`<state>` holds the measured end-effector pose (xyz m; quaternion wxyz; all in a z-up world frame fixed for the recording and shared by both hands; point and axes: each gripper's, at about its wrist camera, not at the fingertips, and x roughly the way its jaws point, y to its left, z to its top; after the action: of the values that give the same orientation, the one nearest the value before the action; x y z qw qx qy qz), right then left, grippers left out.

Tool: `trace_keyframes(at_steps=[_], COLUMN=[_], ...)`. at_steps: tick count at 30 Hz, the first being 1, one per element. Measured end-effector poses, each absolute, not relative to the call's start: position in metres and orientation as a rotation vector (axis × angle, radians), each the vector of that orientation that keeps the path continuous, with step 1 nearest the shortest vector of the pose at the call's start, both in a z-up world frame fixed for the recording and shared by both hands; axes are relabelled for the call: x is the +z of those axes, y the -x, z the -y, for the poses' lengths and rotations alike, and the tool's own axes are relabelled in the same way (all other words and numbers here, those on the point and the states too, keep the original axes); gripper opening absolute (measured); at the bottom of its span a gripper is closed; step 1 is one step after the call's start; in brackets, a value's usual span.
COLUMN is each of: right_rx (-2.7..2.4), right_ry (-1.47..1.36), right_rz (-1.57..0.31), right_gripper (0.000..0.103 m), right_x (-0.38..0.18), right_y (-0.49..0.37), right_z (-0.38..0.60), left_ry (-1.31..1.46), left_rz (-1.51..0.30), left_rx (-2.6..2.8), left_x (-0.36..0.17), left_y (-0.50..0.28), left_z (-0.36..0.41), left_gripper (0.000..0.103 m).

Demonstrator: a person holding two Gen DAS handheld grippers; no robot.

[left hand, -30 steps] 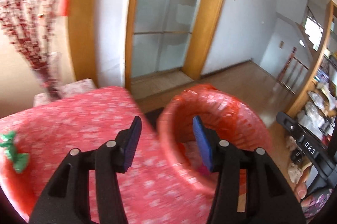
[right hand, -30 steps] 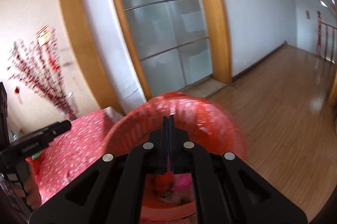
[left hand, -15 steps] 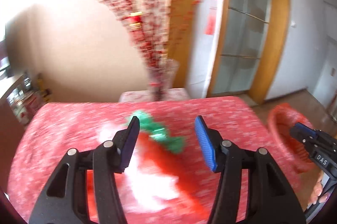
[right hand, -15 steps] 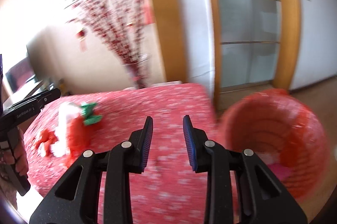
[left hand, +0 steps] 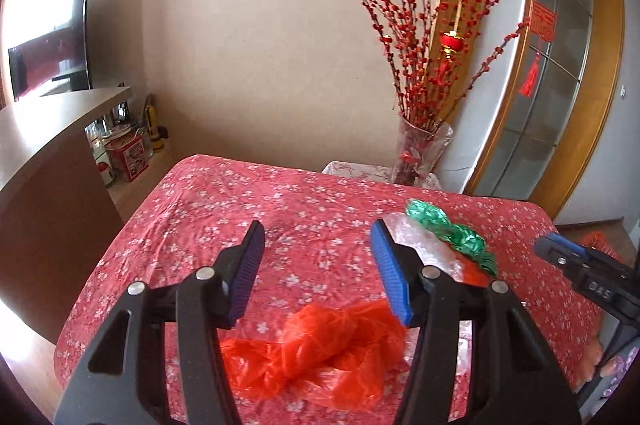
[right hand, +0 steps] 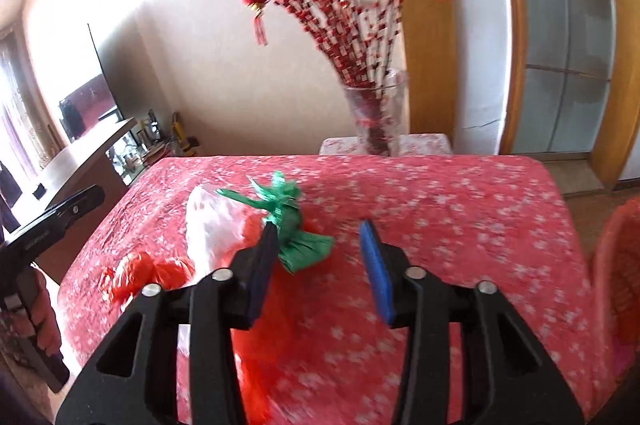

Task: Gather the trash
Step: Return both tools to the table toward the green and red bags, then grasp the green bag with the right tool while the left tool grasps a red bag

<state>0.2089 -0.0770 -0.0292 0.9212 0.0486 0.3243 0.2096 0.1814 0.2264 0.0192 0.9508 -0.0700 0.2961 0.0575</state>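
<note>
Left gripper [left hand: 318, 265] spread above the red plastic bag [left hand: 320, 349]: light, limp, slippery film; best pinched at its bunched middle.

red bag [left hand: 316, 349]: thin glossy plastic | tablecloth [left hand: 248, 209]: matt floral cloth | vase [left hand: 420, 153]: clear glass

Crumpled bags [left hand: 320, 349] on the table [left hand: 224, 209], vase [left hand: 420, 153] behind it, basket [right hand: 616, 277] right.

Home living room, floral tablecloth [left hand: 280, 209], vase of red blossom branches [left hand: 420, 153], television [left hand: 48, 61]
</note>
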Motion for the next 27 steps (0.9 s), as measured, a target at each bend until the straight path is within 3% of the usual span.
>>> trace_keyframes(at_steps=[13, 15, 17, 27], right_rx=[0.431, 0.44, 0.437, 0.328], right_ry=[-0.001, 0.002, -0.001, -0.042], right_rz=[-0.805, -0.812, -0.807, -0.723], right_gripper=[0.045, 0.028, 0.025, 0.023], right_x=[-0.069, -0.073, -0.073, -0.06], right_y=[-0.258, -0.258, -0.257, -0.24], right_z=[0.018, 0.017, 0.02, 0.077], left_ry=[0.159, 0.159, 0.157, 0.127], left_rz=[-0.623, -0.628, -0.634, -0.683], left_rx=[0.096, 0.087, 0.075, -0.042], left_x=[0.003, 0.001, 0.0, -0.004], left_y=[-0.188, -0.19, -0.192, -0.216], left_z=[-0.236, -0.234, -0.229, -0.171], left_gripper=[0.055, 0.055, 0.055, 0.055])
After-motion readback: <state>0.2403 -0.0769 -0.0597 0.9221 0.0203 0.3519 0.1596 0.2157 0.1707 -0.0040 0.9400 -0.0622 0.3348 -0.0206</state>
